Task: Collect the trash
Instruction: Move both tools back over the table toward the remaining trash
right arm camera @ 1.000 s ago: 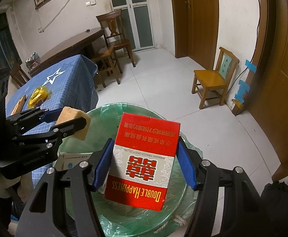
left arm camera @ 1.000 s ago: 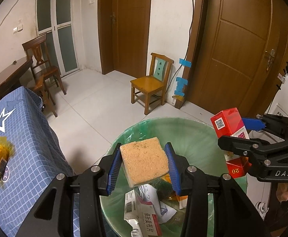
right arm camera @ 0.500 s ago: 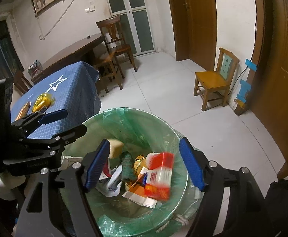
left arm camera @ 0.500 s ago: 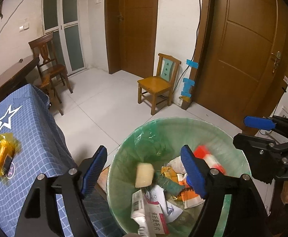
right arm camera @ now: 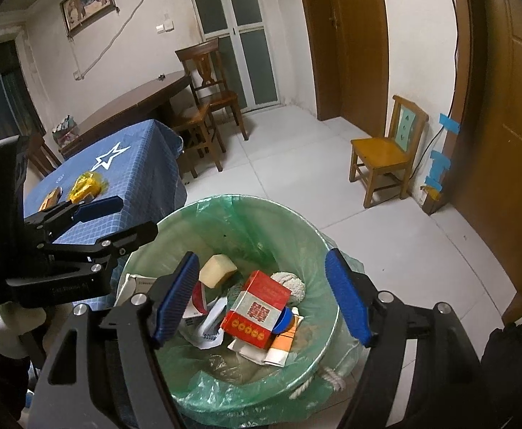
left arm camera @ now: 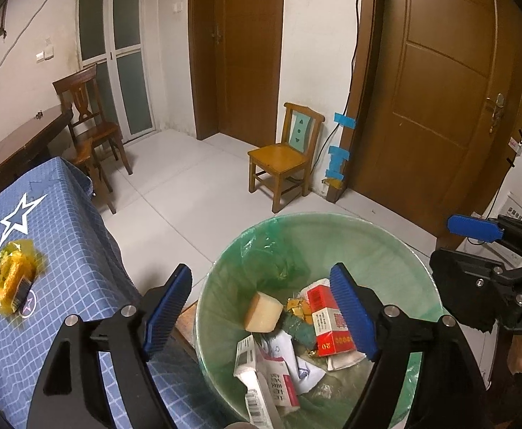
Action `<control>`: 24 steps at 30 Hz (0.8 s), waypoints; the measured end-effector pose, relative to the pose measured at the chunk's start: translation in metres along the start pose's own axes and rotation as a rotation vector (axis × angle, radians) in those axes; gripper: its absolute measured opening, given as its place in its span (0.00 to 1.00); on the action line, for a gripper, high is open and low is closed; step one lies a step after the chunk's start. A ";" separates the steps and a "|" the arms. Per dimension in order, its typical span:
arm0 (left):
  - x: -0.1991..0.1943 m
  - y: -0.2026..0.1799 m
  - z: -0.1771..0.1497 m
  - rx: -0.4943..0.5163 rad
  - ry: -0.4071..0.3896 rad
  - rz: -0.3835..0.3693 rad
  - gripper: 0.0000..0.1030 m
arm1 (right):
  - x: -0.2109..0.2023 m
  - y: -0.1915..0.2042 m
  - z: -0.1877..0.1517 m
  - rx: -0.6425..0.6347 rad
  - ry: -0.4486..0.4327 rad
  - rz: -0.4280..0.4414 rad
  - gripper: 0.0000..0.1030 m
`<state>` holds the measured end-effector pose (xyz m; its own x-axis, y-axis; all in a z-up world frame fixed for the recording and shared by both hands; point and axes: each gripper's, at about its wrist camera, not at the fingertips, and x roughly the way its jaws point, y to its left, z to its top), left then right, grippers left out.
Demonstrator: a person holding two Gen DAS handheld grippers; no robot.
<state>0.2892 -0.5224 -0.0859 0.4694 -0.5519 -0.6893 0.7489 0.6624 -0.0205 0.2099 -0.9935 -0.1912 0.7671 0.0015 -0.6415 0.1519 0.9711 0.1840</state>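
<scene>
A green-lined trash bin (left arm camera: 225,286) (right arm camera: 225,200) stands on the floor beside the blue table. Inside lie a tan sponge (left arm camera: 262,311) (right arm camera: 218,270), a red cigarette box (left arm camera: 327,318) (right arm camera: 257,309), paper boxes and wrappers. My left gripper (left arm camera: 259,275) (right arm camera: 136,216) hovers over the bin's left side, its jaws opening with nothing between them. Over the bin's right side my right gripper (right arm camera: 261,259) (left arm camera: 454,245) stands open and empty. A yellow wrapper (left arm camera: 12,282) (right arm camera: 84,186) lies on the blue checked tablecloth (left arm camera: 64,250) (right arm camera: 139,164), with a small orange packet (right arm camera: 52,198) next to it.
A small wooden chair (left arm camera: 282,161) (right arm camera: 382,157) stands by the wall between brown doors. A dark wooden table (right arm camera: 136,100) and dark chairs (right arm camera: 211,85) fill the far left. A black bag (right arm camera: 511,357) sits on the floor at right. White tile floor lies beyond the bin.
Both grippers opened. The sponge dropped from the left one and the red box from the right one into the bin, where both now lie still. Both hands drew back slightly.
</scene>
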 end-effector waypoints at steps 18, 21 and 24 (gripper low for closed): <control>-0.063 -0.019 -0.029 0.002 -0.072 -0.008 0.82 | -0.066 0.032 -0.030 -0.063 -0.228 -0.091 0.82; -0.079 -0.025 -0.036 0.014 -0.093 -0.009 0.84 | -0.074 0.034 -0.039 -0.057 -0.246 -0.091 0.83; -0.093 -0.028 -0.044 0.013 -0.109 -0.014 0.85 | -0.082 0.037 -0.047 -0.050 -0.261 -0.091 0.84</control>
<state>0.2037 -0.4674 -0.0529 0.5063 -0.6133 -0.6062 0.7612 0.6482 -0.0201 0.1233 -0.9466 -0.1675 0.8874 -0.1413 -0.4389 0.2016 0.9750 0.0937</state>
